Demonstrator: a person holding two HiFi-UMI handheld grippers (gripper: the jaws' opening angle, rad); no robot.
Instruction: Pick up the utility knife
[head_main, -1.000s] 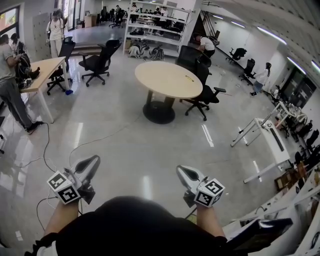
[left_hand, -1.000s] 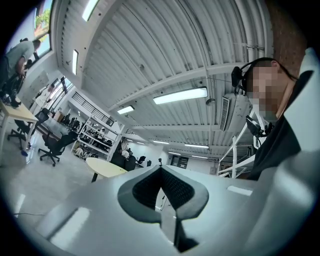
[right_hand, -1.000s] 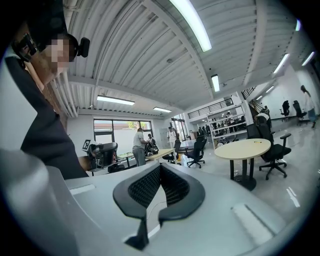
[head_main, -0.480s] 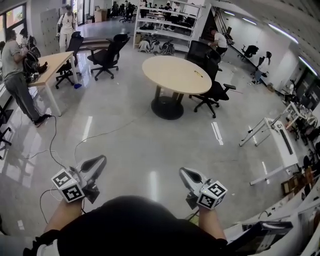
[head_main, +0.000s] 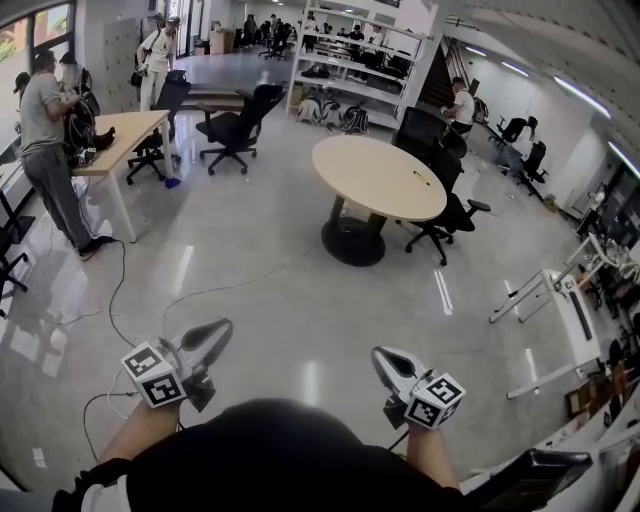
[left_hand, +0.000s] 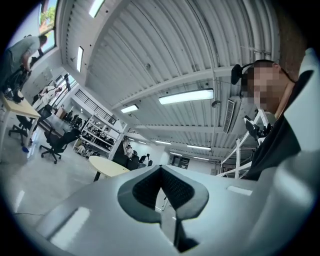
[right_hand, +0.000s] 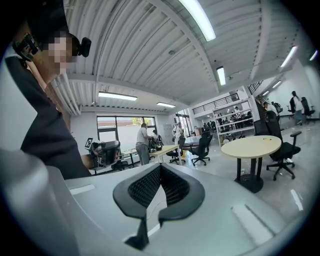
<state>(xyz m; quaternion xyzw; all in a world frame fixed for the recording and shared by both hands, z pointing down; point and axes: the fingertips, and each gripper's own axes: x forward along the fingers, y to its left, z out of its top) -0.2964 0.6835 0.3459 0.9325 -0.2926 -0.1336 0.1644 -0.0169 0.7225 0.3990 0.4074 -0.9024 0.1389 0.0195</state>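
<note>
A small yellow object (head_main: 423, 180), too small to tell whether it is the utility knife, lies near the far right edge of the round beige table (head_main: 375, 175); in the right gripper view the same yellow object (right_hand: 271, 139) shows on that table (right_hand: 252, 145). My left gripper (head_main: 222, 328) is held low at the left, over the bare floor, shut and with nothing in it. My right gripper (head_main: 382, 354) is at the right, also shut and without a load. Both point roughly toward the table, far short of it. In their own views the left gripper (left_hand: 161, 167) and the right gripper (right_hand: 160, 166) have their pads together.
Black office chairs (head_main: 445, 215) stand round the table. At the left is a wooden desk (head_main: 125, 130) with people beside it. Cables (head_main: 200, 290) run across the glossy floor ahead of me. A white folding frame (head_main: 555, 300) stands at the right, and shelving (head_main: 355, 60) at the back.
The whole scene has slid right and down in the head view and the table looks a little bigger. Both grippers sit slightly lower in the picture, still shut.
</note>
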